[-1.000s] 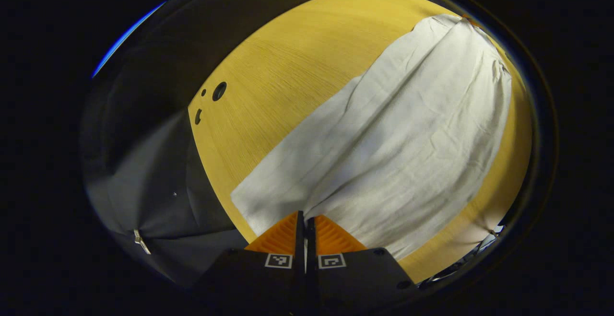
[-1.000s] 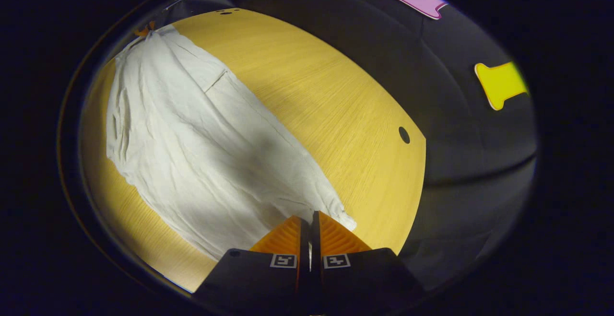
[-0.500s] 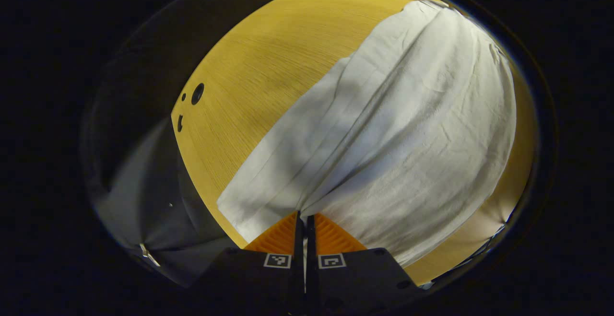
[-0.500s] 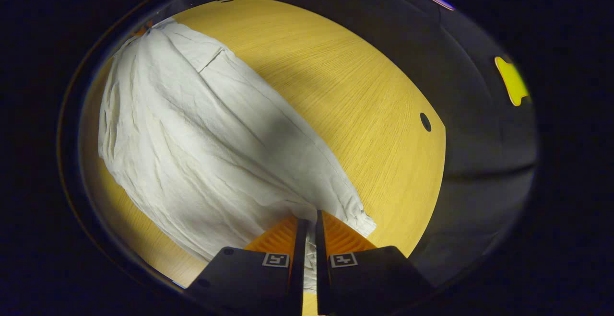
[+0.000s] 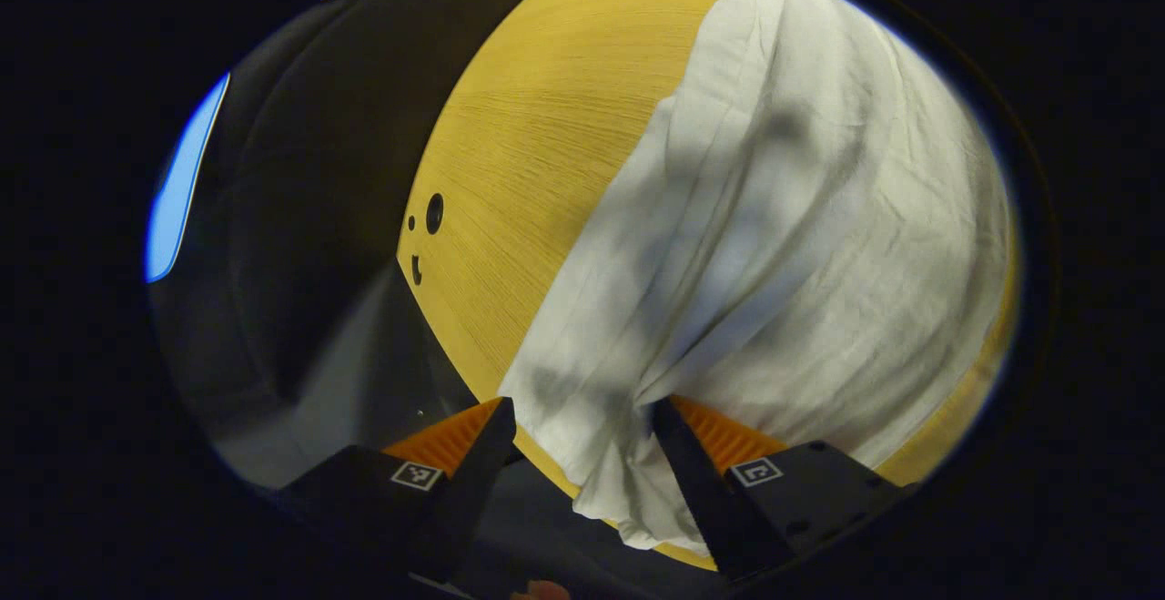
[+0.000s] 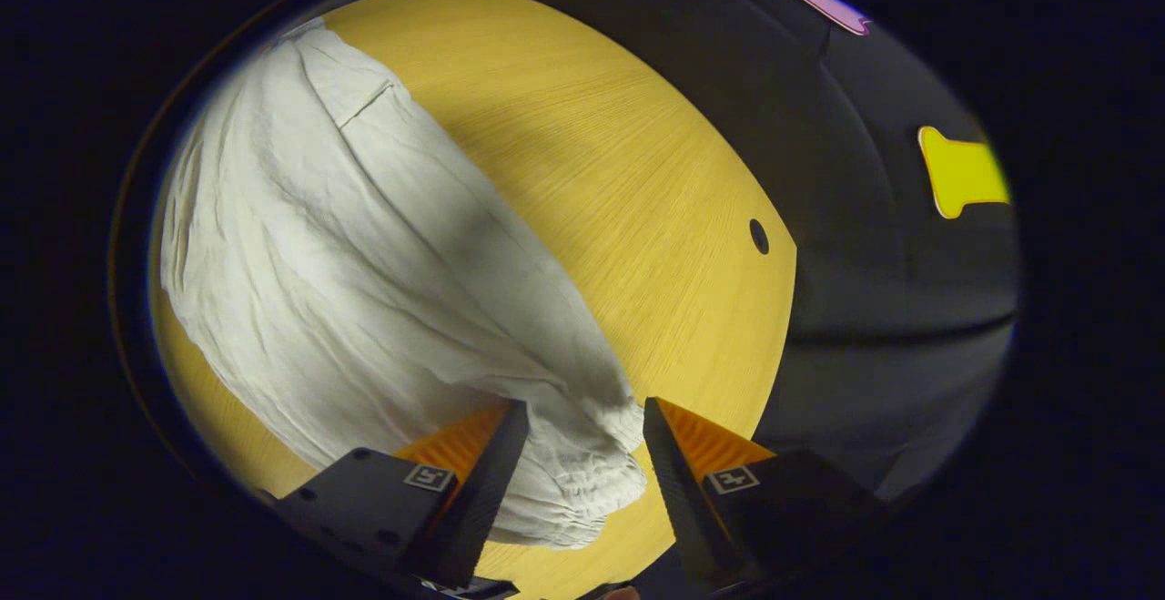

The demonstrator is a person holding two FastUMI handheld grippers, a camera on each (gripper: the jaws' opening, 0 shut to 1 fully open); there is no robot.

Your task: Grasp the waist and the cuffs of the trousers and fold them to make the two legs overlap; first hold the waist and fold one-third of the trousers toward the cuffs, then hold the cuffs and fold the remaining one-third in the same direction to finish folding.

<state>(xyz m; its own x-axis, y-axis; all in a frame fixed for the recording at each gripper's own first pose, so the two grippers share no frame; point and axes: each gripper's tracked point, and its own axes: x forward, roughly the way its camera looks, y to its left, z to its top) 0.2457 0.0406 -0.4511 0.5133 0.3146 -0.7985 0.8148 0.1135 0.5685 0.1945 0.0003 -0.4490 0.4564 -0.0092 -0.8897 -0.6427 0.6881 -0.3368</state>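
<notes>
Btwn open left claw [image 5: 577, 418] fingers, white trousers [image 5: 783, 245], same w/ right claw [image 6: 582, 422]

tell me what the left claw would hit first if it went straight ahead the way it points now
Most likely the white trousers. The left claw is open, with the cloth's near end lying between its fingers, so going straight on it would push into that fabric on the yellow table. Depth is hard to judge here.

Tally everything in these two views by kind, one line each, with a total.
Trousers: 1, white, lying on the table
Table: 1, yellow wood-grain top
Grippers: 2, left gripper and right gripper, both with jaws spread around cloth
Total: 4
</notes>
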